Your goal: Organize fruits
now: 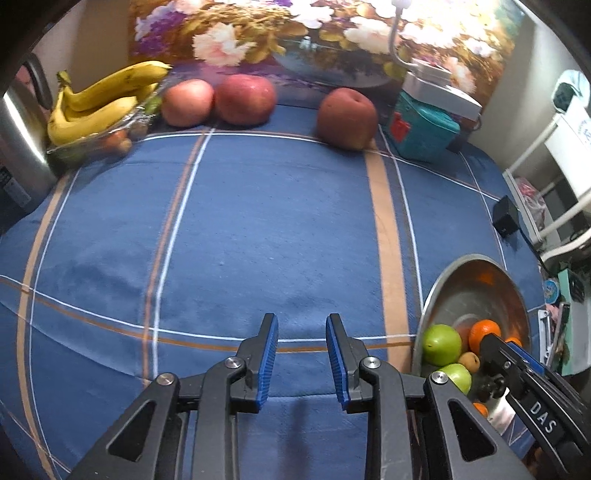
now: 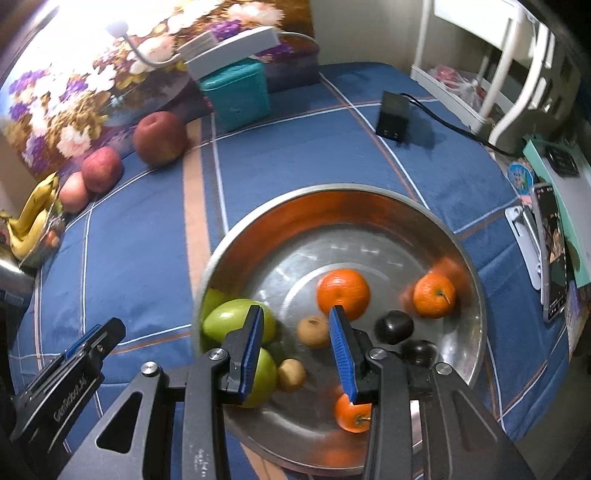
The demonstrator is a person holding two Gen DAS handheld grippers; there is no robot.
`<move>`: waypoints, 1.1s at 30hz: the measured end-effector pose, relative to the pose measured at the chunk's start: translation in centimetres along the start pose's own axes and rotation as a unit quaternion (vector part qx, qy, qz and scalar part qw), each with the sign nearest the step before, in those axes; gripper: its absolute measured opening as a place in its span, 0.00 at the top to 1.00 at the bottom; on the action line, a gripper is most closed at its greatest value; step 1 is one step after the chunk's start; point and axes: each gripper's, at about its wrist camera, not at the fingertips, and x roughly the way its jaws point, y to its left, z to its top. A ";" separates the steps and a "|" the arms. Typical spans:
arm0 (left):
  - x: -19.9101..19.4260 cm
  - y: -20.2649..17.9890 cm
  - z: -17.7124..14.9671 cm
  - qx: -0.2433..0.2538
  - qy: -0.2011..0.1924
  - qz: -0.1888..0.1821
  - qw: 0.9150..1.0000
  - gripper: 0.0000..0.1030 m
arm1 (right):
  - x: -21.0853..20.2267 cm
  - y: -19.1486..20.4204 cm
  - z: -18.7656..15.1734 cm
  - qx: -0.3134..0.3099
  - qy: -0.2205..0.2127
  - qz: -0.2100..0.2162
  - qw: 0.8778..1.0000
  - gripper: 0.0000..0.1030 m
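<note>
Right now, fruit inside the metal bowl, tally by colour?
Right wrist view, metal bowl:
Orange: 3
Green: 2
Tan-brown: 2
Dark purple-black: 2
Total: 9

Teal box (image 1: 424, 129), black adapter (image 2: 392, 117)

so the whole table is covered in a blue cloth (image 1: 258, 221) with tan and white stripes crossing it. a big flower painting (image 1: 295, 33) leans against the plain pale wall at the back, kinda washed out by glare from a small gooseneck lamp (image 2: 122, 29), whose grey base sits on a teal box (image 2: 236, 92). a white shelving rack (image 2: 498, 66) stands off the right edge, a little black adapter (image 2: 393, 116) with its cable lies near it, and something shiny and metal (image 1: 18, 147) is on the far left
</note>
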 end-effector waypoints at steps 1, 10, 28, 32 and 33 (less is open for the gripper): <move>0.0 0.1 0.1 -0.002 0.000 0.001 1.000 0.69 | -0.1 0.2 0.0 -0.002 -0.001 0.001 1.000 0.64; -0.4 1.1 0.3 -0.018 -0.014 0.009 1.000 0.39 | -0.3 1.4 -0.2 -0.018 -0.004 0.004 1.000 0.64; 0.4 1.8 0.4 0.010 -0.022 0.088 0.996 0.00 | 0.1 2.1 -0.5 -0.036 -0.024 0.008 0.999 0.06; 0.5 1.8 0.6 0.016 -0.023 0.091 0.995 0.00 | 0.2 2.3 -0.5 -0.041 -0.025 0.008 0.999 0.06; 0.5 1.8 0.7 0.016 -0.025 0.095 0.995 0.00 | 0.2 2.3 -0.5 -0.042 -0.024 0.008 0.999 0.06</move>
